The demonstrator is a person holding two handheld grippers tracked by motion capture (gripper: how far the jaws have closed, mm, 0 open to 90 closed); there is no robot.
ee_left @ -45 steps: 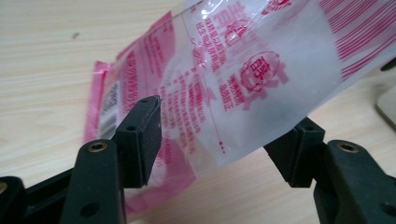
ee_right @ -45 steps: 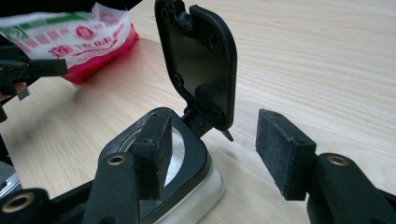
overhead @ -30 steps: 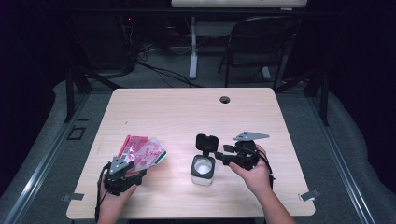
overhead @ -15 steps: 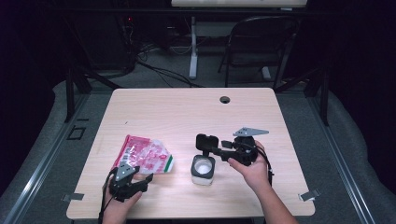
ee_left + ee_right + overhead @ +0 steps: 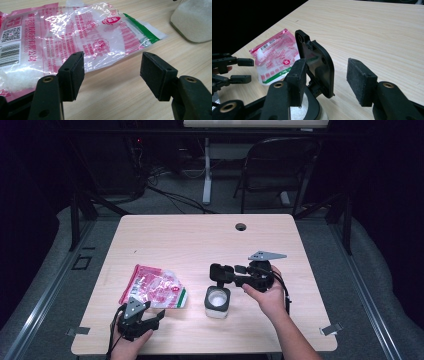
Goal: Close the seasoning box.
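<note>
The jar (image 5: 217,302) of white grains stands near the front middle of the bench (image 5: 200,240), its hinged black lid (image 5: 315,63) flipped up and standing open at the jar's twelve o'clock. In the right gripper view the lid rises between the two pads, nearer the left one, and no pad presses on it, so the right claw (image 5: 223,272) is spread; its jaws have just been closing a little around the lid. My reading is that the claw sits there to steady or swing the lid, keeping the mouth free for filling.

At the jar's nine o'clock lies the pink-and-clear bag (image 5: 154,287), flat on the wood, with some white grains left in one corner. The left claw (image 5: 112,71) hovers at the bag's six o'clock, spread wide with nothing between its pads, pointed at the bag's near edge, probably lined up to pinch it. The jar's side shows at two o'clock in that view.
</note>
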